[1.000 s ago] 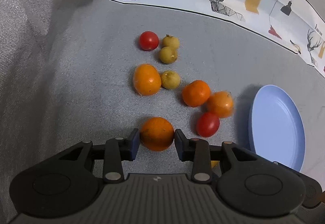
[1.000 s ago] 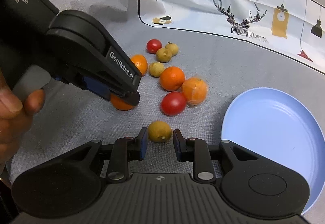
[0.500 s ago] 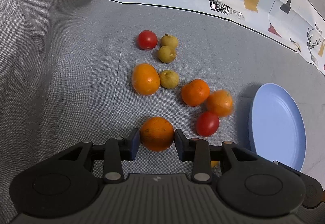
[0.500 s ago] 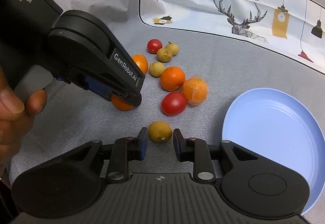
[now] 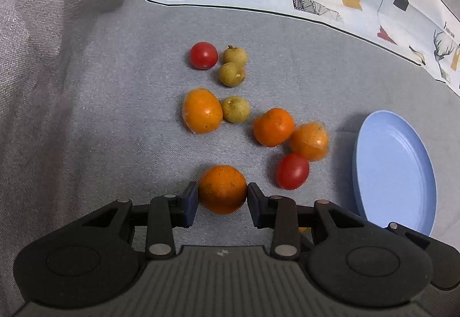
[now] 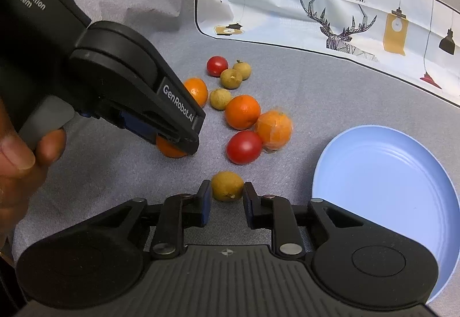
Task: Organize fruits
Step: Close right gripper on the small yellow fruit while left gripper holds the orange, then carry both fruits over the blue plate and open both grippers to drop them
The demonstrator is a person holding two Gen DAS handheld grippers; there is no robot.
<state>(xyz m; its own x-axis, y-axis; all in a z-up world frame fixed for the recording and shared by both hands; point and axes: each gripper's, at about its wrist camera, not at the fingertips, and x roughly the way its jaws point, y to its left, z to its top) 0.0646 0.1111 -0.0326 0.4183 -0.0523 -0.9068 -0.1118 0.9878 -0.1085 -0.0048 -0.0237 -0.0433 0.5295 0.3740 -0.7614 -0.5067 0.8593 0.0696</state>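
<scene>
left wrist view: left gripper point(image 5: 222, 196) pinches the orange point(image 5: 222, 189). right gripper point(image 6: 225, 197) brackets the longan point(image 6: 227, 186), slightly apart. squeeze gently, lift straight.

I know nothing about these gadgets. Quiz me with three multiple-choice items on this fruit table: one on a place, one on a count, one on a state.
1. Where is the blue plate relative to the fruit cluster?
A. to its right
B. to its left
C. underneath it

2. How many red tomatoes are on the cloth?
A. one
B. two
C. four

3. What is the left tool doing?
A. hanging far above the cloth
B. resting in the plate
C. closed around an orange

Answers:
1 A, the plate sits bare at the right edge in both views.
2 B, one far tomato, one near tomato.
3 C, both fingers touch the orange's sides.
</scene>
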